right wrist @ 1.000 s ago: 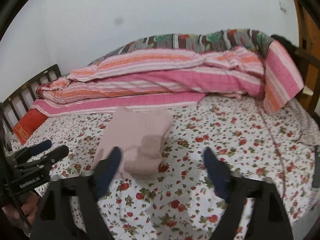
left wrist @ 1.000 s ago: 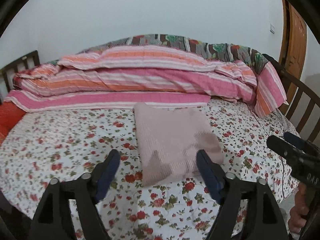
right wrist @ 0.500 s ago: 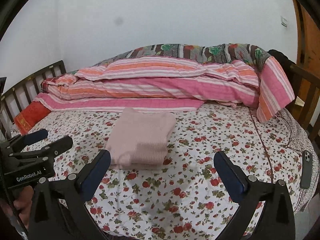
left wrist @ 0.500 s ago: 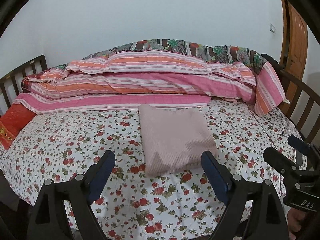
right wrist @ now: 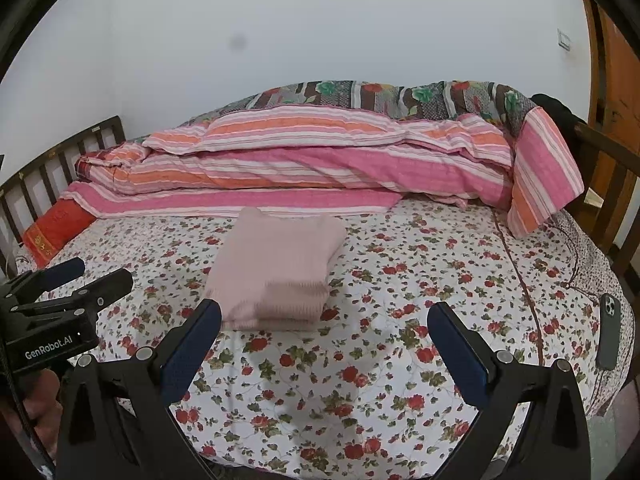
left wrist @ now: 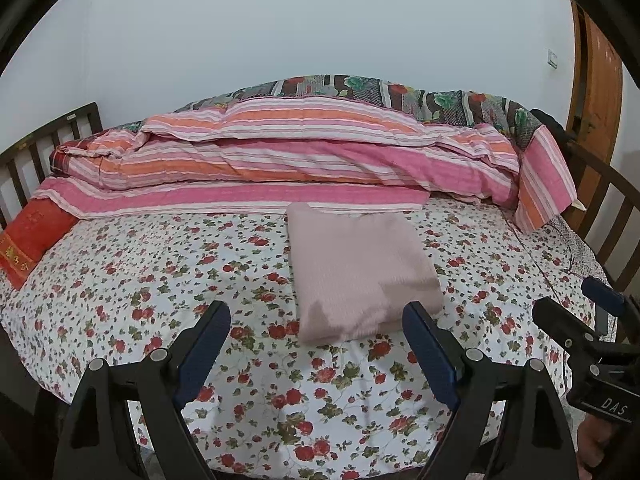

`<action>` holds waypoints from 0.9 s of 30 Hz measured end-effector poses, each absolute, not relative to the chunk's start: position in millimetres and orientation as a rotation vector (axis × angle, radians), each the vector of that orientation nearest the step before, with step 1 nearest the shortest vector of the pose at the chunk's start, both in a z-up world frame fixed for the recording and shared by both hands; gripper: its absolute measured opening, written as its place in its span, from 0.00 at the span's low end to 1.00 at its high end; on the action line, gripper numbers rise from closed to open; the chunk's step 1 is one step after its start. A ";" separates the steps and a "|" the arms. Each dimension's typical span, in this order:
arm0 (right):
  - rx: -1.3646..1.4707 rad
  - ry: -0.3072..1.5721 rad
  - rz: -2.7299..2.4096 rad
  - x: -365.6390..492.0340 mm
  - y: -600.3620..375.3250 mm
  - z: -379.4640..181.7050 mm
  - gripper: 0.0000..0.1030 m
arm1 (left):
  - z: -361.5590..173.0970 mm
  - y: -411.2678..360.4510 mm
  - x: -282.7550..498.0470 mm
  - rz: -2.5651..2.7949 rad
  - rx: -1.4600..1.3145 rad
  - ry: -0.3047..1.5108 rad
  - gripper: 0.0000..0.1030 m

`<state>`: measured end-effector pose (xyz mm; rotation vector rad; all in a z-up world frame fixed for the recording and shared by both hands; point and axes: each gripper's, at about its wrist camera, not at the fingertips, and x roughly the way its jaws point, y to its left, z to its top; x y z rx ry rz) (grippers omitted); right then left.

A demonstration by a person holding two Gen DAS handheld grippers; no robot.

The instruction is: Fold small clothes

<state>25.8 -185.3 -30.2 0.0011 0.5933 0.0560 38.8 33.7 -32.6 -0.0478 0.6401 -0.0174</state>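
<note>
A pale pink ribbed knit garment (left wrist: 360,272), folded into a neat rectangular packet, lies flat near the middle of the white bedsheet printed with small red roses and green leaves (left wrist: 160,280). Its far edge sits just beside the lowest fold of the pink, orange and white striped quilt (left wrist: 280,160), which is heaped along the back of the bed against the wall.

The left gripper (left wrist: 316,336), black-framed with dark blue finger pads (left wrist: 202,350), hovers over the near part of the sheet with its jaws spread wide and nothing between them; the near edge of the folded garment shows in the gap, but neither pad touches it. The right gripper (right wrist: 324,332) is likewise wide apart and empty, its blue pads (right wrist: 460,354) above bare sheet, with the pink packet (right wrist: 276,268) ahead and to the left of its centre line.

Each wrist camera catches the other tool at the edge of its view (the left one carries a "GenRobot.AI" label, the right one a "DAS" label).

A red cushion with gold trim (left wrist: 32,240) rests at the left end of the bed beside the dark wooden slatted bed rail (left wrist: 36,148). A dark smartphone (right wrist: 609,330) lies face down near the right edge of the mattress, well apart from the garment. A patchwork floral blanket (right wrist: 400,98) shows behind the striped quilt.
</note>
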 end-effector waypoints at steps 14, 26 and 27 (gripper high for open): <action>-0.001 0.600 0.053 23.8 -183.8 -31.3 0.98 | -32.5 34.1 36.9 -0.013 -0.049 0.647 0.85; -0.001 0.598 0.053 21.7 -182.5 -31.6 0.98 | -32.0 34.7 36.1 -0.013 -0.048 0.646 0.85; -0.001 0.597 0.053 21.7 -182.6 -31.6 0.98 | -32.1 34.7 36.4 -0.013 -0.048 0.646 0.85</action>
